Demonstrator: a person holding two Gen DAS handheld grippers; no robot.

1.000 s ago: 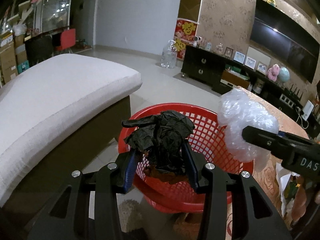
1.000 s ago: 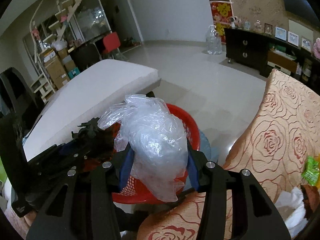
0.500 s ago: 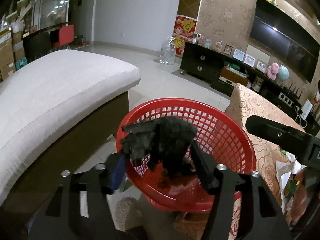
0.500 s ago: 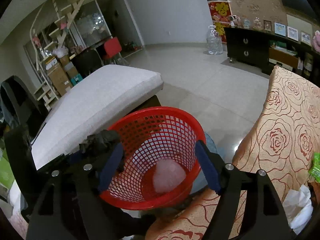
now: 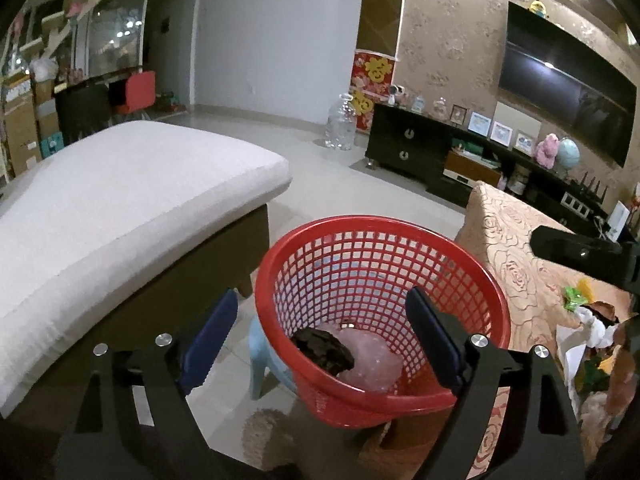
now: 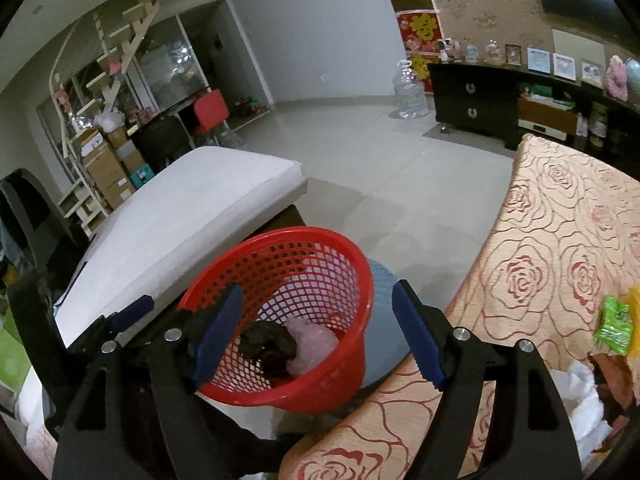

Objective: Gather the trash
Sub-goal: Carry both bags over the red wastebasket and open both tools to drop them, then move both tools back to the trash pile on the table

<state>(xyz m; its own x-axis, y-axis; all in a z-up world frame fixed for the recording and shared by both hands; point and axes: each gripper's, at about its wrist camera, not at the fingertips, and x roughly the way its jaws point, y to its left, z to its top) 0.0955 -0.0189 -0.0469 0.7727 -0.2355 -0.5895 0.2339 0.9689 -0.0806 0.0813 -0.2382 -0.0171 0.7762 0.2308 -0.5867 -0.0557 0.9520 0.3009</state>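
Left wrist view: left tongs [image 5: 320,336] are seen spreading wider, nothing gripped, poised over the red basket [image 5: 472,264]. Right tongs [image 6: 316,336] are released too, nothing between the pads. 2 trash items lie in the basket bottom: black crumpled bag [image 6: 266,346] touching clear plastic wad [image 6: 312,346]; more litter [image 6: 612,324] is seen on the rose-patterned worktop [image 6: 560,248].

One red basket [image 5: 460,268], one black wad [image 5: 324,350], one clear plastic wad [image 5: 372,364], two claws [image 5: 320,338] [image 6: 316,332], one green wrapper [image 6: 612,324]
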